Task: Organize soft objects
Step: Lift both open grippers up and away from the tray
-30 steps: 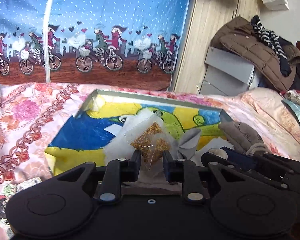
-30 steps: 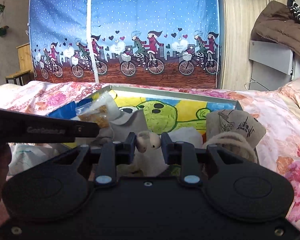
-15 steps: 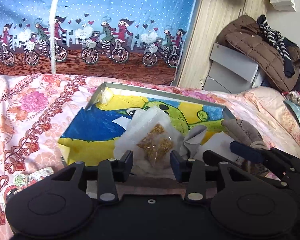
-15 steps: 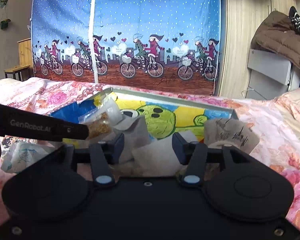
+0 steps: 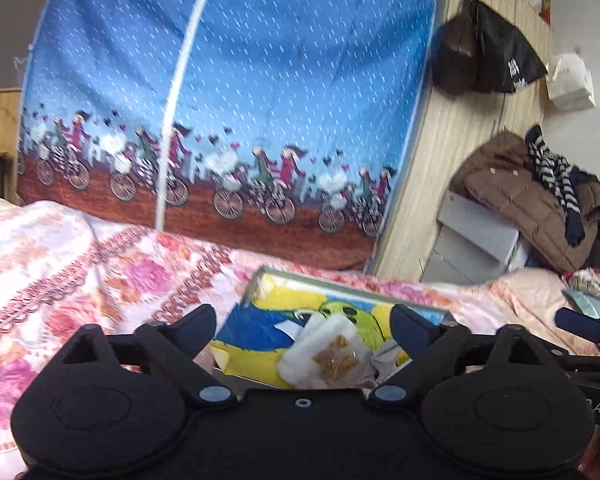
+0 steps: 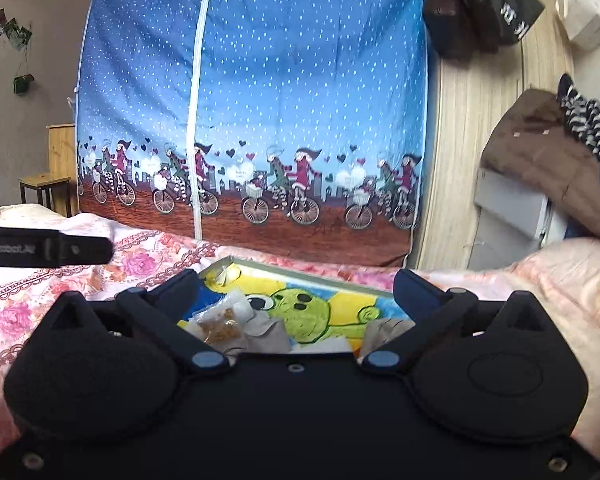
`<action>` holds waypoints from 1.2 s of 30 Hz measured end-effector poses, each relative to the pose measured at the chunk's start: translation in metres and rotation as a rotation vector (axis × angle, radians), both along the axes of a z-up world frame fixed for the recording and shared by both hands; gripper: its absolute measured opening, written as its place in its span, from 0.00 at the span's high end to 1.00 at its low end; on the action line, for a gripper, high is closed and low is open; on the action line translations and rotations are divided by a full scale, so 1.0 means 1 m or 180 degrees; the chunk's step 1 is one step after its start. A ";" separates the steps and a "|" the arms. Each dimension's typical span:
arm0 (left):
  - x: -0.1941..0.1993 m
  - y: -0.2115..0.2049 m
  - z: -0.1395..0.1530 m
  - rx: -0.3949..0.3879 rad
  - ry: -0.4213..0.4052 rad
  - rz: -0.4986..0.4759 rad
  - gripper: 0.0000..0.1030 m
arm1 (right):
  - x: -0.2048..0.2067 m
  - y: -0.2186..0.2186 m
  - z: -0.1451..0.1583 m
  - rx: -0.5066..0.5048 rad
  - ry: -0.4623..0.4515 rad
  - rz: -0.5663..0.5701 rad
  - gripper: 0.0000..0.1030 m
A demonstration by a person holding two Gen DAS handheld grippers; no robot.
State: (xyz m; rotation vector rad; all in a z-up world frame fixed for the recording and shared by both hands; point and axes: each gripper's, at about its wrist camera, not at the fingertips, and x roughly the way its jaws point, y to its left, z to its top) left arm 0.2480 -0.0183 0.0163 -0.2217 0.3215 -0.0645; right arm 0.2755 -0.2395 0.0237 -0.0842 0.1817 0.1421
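A shallow tray (image 5: 342, 285) with a blue, yellow and green cartoon lining lies on the floral bed; it also shows in the right wrist view (image 6: 320, 277). In it lie a clear packet of golden bits (image 5: 336, 354), also in the right wrist view (image 6: 220, 326), a grey cloth (image 6: 270, 334) and a beige pouch (image 6: 388, 330). My left gripper (image 5: 303, 326) is open wide and empty, held back above the tray's near edge. My right gripper (image 6: 296, 292) is open wide and empty, also above the tray.
A floral bedspread (image 5: 80, 264) covers the bed. A blue fabric wardrobe with a bicycle print (image 6: 252, 120) stands behind. Brown jackets (image 5: 516, 196) lie piled on grey boxes at the right. Dark bags (image 5: 488, 52) hang on the wooden wall.
Both grippers let go of their items, the left the golden packet, the right a small pale object. Both opened wide, drew back and tilted up.
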 end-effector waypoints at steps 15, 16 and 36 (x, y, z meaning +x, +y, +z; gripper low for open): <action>-0.136 0.010 0.006 0.0245 -0.0291 0.0196 0.01 | -0.116 -0.013 -0.018 0.0717 -0.0256 -0.0276 0.00; -0.144 0.011 0.004 0.0269 -0.0288 0.0175 0.01 | -0.121 -0.012 -0.020 0.0708 -0.0211 -0.0289 0.00; -0.216 0.018 -0.023 0.0314 0.0194 0.0041 0.01 | -0.169 -0.005 -0.044 0.0835 0.0494 -0.0548 0.00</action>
